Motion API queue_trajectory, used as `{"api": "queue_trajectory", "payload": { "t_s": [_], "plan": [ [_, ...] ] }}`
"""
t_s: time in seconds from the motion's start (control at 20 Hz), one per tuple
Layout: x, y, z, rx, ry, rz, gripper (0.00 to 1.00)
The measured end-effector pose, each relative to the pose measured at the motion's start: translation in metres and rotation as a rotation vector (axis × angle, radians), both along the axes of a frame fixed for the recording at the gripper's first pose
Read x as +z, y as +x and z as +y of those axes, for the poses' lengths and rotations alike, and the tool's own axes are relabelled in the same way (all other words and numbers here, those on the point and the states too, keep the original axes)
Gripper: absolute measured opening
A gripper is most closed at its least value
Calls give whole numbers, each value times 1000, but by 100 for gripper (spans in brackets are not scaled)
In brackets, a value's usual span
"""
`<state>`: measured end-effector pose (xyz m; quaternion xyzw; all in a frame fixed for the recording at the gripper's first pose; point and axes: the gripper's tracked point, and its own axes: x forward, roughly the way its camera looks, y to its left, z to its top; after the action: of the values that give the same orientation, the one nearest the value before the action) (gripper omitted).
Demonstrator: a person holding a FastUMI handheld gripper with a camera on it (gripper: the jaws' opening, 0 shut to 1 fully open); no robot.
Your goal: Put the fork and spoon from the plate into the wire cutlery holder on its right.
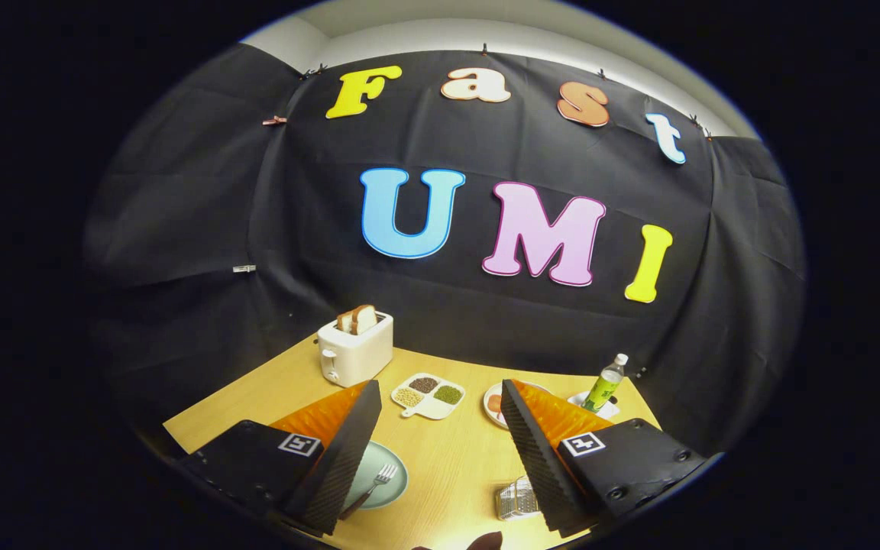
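A pale green plate (pixel 393 483) lies on the wooden table, partly behind my left finger (pixel 337 458). A metal fork (pixel 373 486) rests on it, tines pointing away from me. The spoon is hidden. The wire cutlery holder (pixel 515 499) stands to the plate's right, tucked against my right finger (pixel 535 454). My gripper (pixel 440 428) hovers above the table, open wide, with nothing between its fingers. Plate and holder sit low between the fingers, close to me.
A white toaster (pixel 354 349) with bread slices stands at the table's far left. A divided dish (pixel 428 395) of grains lies ahead between the fingers. A plate with food (pixel 494 402) and a green bottle (pixel 604 385) on a small tray sit far right.
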<state>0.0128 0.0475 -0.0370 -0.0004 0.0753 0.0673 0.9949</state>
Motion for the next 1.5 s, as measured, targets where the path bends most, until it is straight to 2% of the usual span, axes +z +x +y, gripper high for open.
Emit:
{"api": "queue_trajectory", "payload": {
  "t_s": [0.15,0.4,0.5,0.65,0.7,0.8,0.85,0.9,1.0,1.2,1.25,1.3,1.4,1.5],
  "plan": [
    [-30,-4,26,88,2,119,98],
    [-133,-22,75,227,12,499,99],
    [-169,-24,91,247,25,610,98],
    [-223,-23,103,231,8,756,95],
    [-241,-21,105,219,0,801,84],
    [-267,-13,106,194,-23,864,70],
    [-278,-10,105,175,-37,886,68],
    [-289,-9,107,166,-42,918,60],
    [-309,-11,111,139,-38,990,55],
    [-334,-5,107,41,-51,1073,32],
    [-338,-6,109,23,-32,1098,30],
    [-333,-2,104,-11,-34,1088,27],
    [-337,7,105,-21,14,1088,12],
    [-331,7,105,-26,78,1080,8]
  ]
}}
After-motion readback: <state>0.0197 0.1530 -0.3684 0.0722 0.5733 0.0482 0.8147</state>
